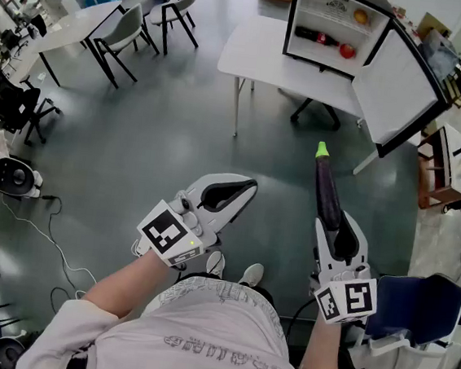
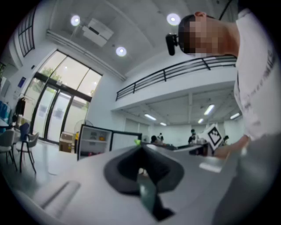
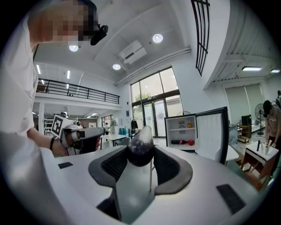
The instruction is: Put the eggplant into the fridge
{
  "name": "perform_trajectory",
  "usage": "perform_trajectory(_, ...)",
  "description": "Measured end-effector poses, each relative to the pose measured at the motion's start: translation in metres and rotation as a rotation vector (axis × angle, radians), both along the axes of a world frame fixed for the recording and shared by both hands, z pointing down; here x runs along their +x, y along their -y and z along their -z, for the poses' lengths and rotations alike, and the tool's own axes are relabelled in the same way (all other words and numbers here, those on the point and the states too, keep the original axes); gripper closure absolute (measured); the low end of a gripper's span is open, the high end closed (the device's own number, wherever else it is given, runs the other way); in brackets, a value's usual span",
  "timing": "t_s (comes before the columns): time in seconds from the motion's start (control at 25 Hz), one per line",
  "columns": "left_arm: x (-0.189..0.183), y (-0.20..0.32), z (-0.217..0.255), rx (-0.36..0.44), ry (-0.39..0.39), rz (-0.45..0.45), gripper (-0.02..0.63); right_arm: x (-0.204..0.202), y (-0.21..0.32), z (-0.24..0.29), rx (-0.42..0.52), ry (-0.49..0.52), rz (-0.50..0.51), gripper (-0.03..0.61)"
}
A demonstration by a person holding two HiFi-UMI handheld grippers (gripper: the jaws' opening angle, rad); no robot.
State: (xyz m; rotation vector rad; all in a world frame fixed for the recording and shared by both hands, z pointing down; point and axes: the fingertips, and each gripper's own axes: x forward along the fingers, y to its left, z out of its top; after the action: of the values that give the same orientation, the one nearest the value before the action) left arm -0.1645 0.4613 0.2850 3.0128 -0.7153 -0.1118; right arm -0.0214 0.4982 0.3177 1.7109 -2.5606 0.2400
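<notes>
Right gripper [image 1: 336, 232] clamped on the eggplant [image 1: 326, 190]; left gripper [image 1: 234, 190] closed, empty. Ahead, the fridge [image 1: 290, 22] stands door-open on a white table [image 1: 252, 55], holding a bottle [image 1: 315, 37] and fruit [image 1: 347, 50]. Print on the shirt [image 1: 215, 334] is illegible.

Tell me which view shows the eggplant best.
Head view: the eggplant shows nearly full length, green stem to the right gripper clamping it. Right gripper view shows only its dark butt end; left gripper view, at most a green speck.
</notes>
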Motion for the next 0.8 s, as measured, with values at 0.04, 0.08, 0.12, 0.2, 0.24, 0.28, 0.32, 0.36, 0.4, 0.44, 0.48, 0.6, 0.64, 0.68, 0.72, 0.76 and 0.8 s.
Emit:
perform_trajectory(0.04, 0.002, -0.001, -0.001, 0.000, 0.000, 0.001, 0.607, 0.001, -0.001, -0.001, 0.001, 0.002, 0.001, 0.393)
perform_trajectory(0.08, 0.004, -0.002, -0.002, 0.000, 0.000, 0.001, 0.607, 0.002, -0.001, -0.001, 0.002, 0.003, 0.002, 0.393)
perform_trajectory(0.12, 0.005, -0.004, -0.003, 0.000, 0.001, 0.002, 0.609, 0.004, -0.002, -0.002, 0.003, 0.005, 0.002, 0.393)
perform_trajectory(0.2, 0.008, -0.006, -0.004, -0.002, 0.004, 0.002, 0.607, 0.005, -0.004, -0.001, 0.006, 0.011, -0.003, 0.393)
perform_trajectory(0.24, 0.008, -0.008, -0.004, -0.003, 0.006, 0.004, 0.608, 0.006, -0.005, 0.000, 0.011, 0.016, -0.006, 0.391)
perform_trajectory(0.28, 0.009, -0.009, -0.004, -0.003, 0.008, 0.005, 0.607, 0.007, -0.006, 0.001, 0.018, 0.022, -0.010, 0.391)
perform_trajectory(0.32, 0.009, -0.010, -0.004, -0.002, 0.010, 0.005, 0.607, 0.009, -0.007, 0.003, 0.024, 0.026, -0.013, 0.391)
perform_trajectory(0.36, 0.010, -0.012, -0.005, -0.003, 0.011, 0.006, 0.609, 0.011, -0.009, 0.003, 0.029, 0.028, -0.015, 0.391)
perform_trajectory(0.4, 0.012, -0.014, -0.007, -0.004, 0.013, 0.007, 0.607, 0.013, -0.011, 0.003, 0.032, 0.028, -0.015, 0.391)
perform_trajectory(0.44, 0.015, -0.015, -0.009, -0.005, 0.015, 0.009, 0.608, 0.016, -0.013, 0.003, 0.033, 0.028, -0.014, 0.391)
perform_trajectory(0.48, 0.018, -0.016, -0.011, -0.006, 0.020, 0.013, 0.607, 0.019, -0.014, 0.001, 0.033, 0.029, -0.011, 0.391)
perform_trajectory(0.6, 0.032, -0.018, -0.018, -0.015, 0.026, 0.030, 0.607, 0.029, -0.019, -0.004, 0.026, 0.031, 0.003, 0.391)
perform_trajectory(0.64, 0.037, -0.019, -0.018, -0.016, 0.025, 0.036, 0.607, 0.034, -0.021, -0.006, 0.024, 0.030, 0.007, 0.391)
perform_trajectory(0.68, 0.041, -0.020, -0.019, -0.016, 0.025, 0.042, 0.608, 0.038, -0.023, -0.008, 0.023, 0.030, 0.008, 0.391)
perform_trajectory(0.72, 0.045, -0.022, -0.018, -0.014, 0.025, 0.047, 0.607, 0.043, -0.025, -0.009, 0.021, 0.032, 0.008, 0.391)
perform_trajectory(0.76, 0.048, -0.023, -0.017, -0.012, 0.026, 0.049, 0.607, 0.048, -0.026, -0.011, 0.020, 0.036, 0.005, 0.391)
perform_trajectory(0.8, 0.050, -0.023, -0.017, -0.011, 0.028, 0.050, 0.607, 0.052, -0.028, -0.012, 0.018, 0.039, 0.003, 0.391)
